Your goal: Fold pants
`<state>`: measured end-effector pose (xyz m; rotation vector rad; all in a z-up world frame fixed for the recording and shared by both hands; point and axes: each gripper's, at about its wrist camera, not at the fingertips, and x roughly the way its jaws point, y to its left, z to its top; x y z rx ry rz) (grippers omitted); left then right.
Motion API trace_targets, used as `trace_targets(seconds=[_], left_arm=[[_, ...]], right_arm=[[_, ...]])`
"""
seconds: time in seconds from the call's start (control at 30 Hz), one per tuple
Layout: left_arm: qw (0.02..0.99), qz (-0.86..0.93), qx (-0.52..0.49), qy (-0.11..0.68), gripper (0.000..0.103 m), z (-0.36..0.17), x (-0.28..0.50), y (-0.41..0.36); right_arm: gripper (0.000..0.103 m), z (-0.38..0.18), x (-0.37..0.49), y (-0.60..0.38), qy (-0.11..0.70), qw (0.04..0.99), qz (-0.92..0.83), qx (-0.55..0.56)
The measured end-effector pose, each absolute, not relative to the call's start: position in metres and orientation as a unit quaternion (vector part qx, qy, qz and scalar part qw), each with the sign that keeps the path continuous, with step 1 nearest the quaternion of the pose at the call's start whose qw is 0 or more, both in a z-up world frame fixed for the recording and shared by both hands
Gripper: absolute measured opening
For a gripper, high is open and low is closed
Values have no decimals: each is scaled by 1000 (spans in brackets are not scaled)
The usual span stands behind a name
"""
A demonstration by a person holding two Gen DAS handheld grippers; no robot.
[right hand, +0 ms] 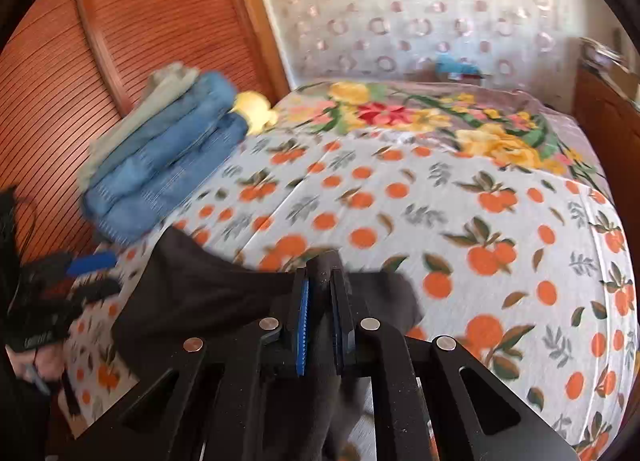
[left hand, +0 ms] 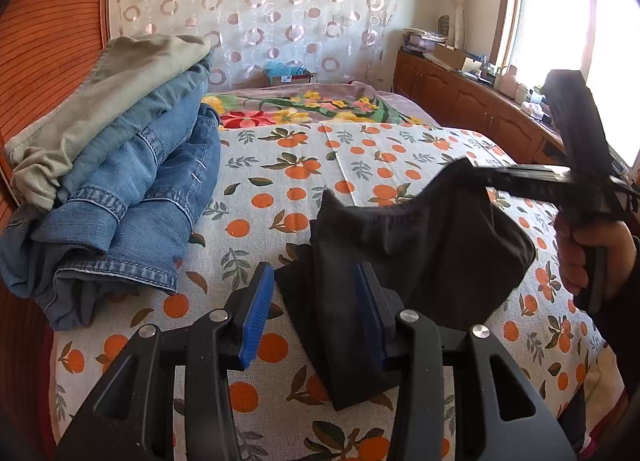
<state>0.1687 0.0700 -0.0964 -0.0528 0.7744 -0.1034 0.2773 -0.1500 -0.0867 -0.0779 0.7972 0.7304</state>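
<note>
Nearest the right wrist camera, the right gripper [right hand: 320, 325] has its blue pads [right hand: 303, 325] pinched on a fold of the black pants [right hand: 192, 301], lifting that edge off the orange-print sheet [right hand: 460, 189]. From the left wrist view, the left gripper [left hand: 316, 309] stands about half open with nothing pressed between its pads; the pants [left hand: 420, 253] lie just ahead of it on the sheet, one pad resting at their near edge. Farther left, a stack of folded jeans [left hand: 132, 197] sits against the wooden headboard [left hand: 48, 41], and beyond lies a floral blanket [left hand: 304, 109]
</note>
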Motion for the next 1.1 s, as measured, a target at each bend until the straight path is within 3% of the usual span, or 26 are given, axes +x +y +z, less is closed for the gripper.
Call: trace_targets(seconds=[0.1,0.2,0.6,0.7,0.83,0.87,0.9,0.93,0.97,1.1], left_arm=[[924,-53,-25,379,43,-98,173,69],[923,-56,-23,381,43,-99,181,67],[910,-83,-32,406,43,-115,229,61],[906,-80,-24,415,34,-122,238,57],[906,-82,-25,414,11,-125,239,59],[908,-81,-31,409,10,-123,237,61],[914,-74,-41,398,10,-120,235,65],[918,-65,-50,388,10,-117,232,70],[921,-55,-54,381,10,-114,230,74],[922,-33,-44,383,10,-113,229,78]], right_arm=[[11,-90,282,-146,375,866,330,-30],[22,-94,278,-143,383,863,327,-26],[30,-87,214,-178,361,866,340,-62],[31,-92,204,-183,371,859,347,-67],[31,-98,206,-186,391,854,337,-72],[31,-99,207,-188,396,851,340,-63],[24,-100,208,-190,397,849,343,-57],[10,-100,208,-193,396,849,346,-52],[6,-99,207,-194,393,848,352,-49],[6,-99,201,-200,386,854,346,-49]])
